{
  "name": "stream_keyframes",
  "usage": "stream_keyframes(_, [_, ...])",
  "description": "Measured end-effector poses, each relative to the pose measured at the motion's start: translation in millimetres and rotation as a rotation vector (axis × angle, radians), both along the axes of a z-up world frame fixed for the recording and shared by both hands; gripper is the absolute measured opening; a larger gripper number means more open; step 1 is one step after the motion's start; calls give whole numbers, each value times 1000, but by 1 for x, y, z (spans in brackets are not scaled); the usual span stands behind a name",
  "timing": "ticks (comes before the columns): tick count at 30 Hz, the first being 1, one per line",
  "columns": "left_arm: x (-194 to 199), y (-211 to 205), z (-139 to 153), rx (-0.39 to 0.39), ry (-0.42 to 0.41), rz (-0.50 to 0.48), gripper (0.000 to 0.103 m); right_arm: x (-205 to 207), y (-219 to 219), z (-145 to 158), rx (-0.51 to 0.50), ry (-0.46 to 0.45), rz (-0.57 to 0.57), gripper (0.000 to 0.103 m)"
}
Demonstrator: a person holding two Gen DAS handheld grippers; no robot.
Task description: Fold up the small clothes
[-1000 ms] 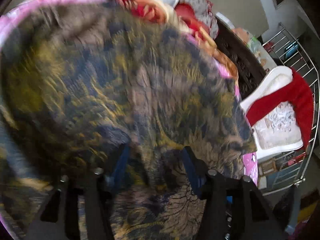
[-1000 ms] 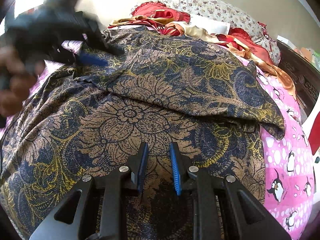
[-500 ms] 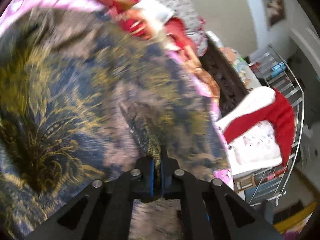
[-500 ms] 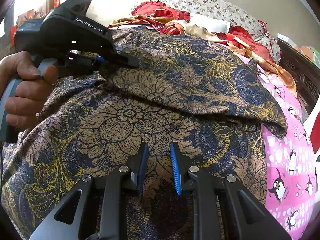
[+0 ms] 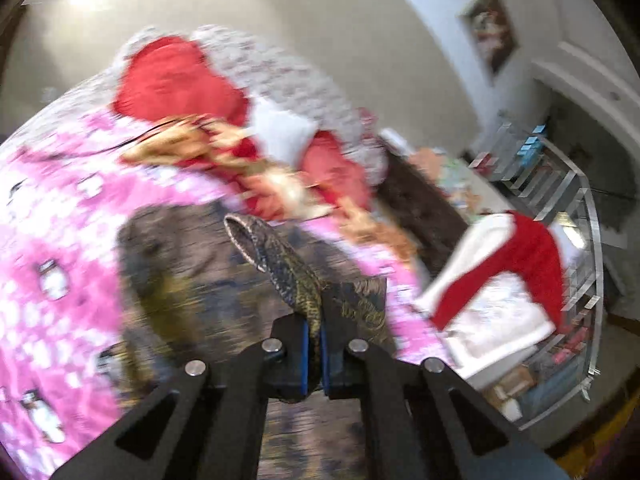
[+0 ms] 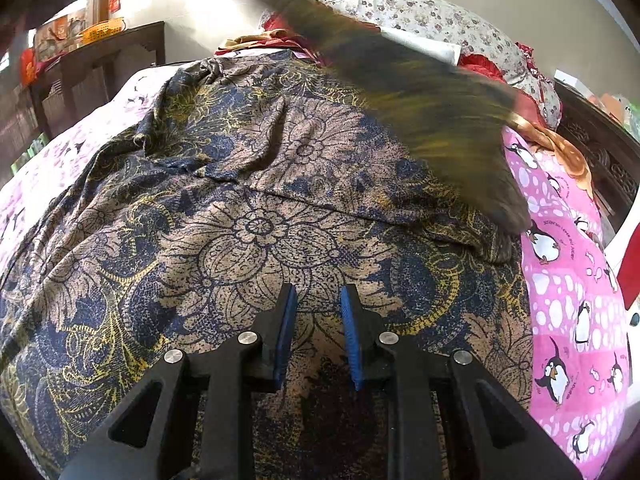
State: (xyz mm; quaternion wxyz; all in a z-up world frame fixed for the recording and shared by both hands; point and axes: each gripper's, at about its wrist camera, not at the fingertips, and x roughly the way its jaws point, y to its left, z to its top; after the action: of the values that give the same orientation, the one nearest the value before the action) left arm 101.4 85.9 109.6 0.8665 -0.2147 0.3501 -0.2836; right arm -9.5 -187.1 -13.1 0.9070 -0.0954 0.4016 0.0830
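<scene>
A dark blue, tan and gold floral garment (image 6: 256, 216) lies spread over a bed with a pink penguin sheet (image 6: 568, 280). My left gripper (image 5: 314, 344) is shut on a fold of this garment (image 5: 288, 272) and holds it lifted above the bed. In the right wrist view the lifted part (image 6: 432, 112) shows as a blurred flap in the air at the upper right. My right gripper (image 6: 318, 332) is open, low over the garment's near part, with cloth under its fingers.
Red, gold and floral bedding (image 5: 224, 120) is piled at the head of the bed. A metal rack with a red and white garment (image 5: 520, 280) stands to the right. A dark wooden headboard (image 6: 600, 152) and a dark wooden shelf (image 6: 100, 60) flank the bed.
My left gripper closed on a fold of the garment and has lifted it up and away, uncovering pink sheet. My right gripper has stayed in place, open.
</scene>
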Motion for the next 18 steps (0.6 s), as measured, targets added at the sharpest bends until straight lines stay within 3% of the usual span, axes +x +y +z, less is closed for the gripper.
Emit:
stream_keyframes(2, [16, 9, -40, 46, 79, 31, 4, 0, 0, 0, 0, 0, 0, 30])
stream_keyframes(5, [35, 3, -93, 135, 214, 3, 4, 0, 0, 0, 0, 2, 0, 31])
stream_keyframes(7, [36, 2, -108, 218, 243, 18, 5, -1, -3, 4, 18, 5, 1, 31])
stream_keyframes(10, [23, 22, -92, 219, 180, 98, 15, -1, -27, 36, 118, -62, -27, 31])
stream_keyframes(12, [13, 37, -71, 214, 107, 198, 40, 7, -47, 60, 156, -126, -76, 31])
stream_keyframes(14, [10, 47, -55, 205, 49, 326, 54, 34, -63, 78, 169, -121, -151, 32])
stream_keyframes(16, [11, 40, -49, 177, 25, 343, 54, 59, -66, 83, 153, -96, -174, 32])
stream_keyframes(18, [19, 17, -58, 221, 50, 283, 51, 88, -62, 74, 148, -15, -125, 31])
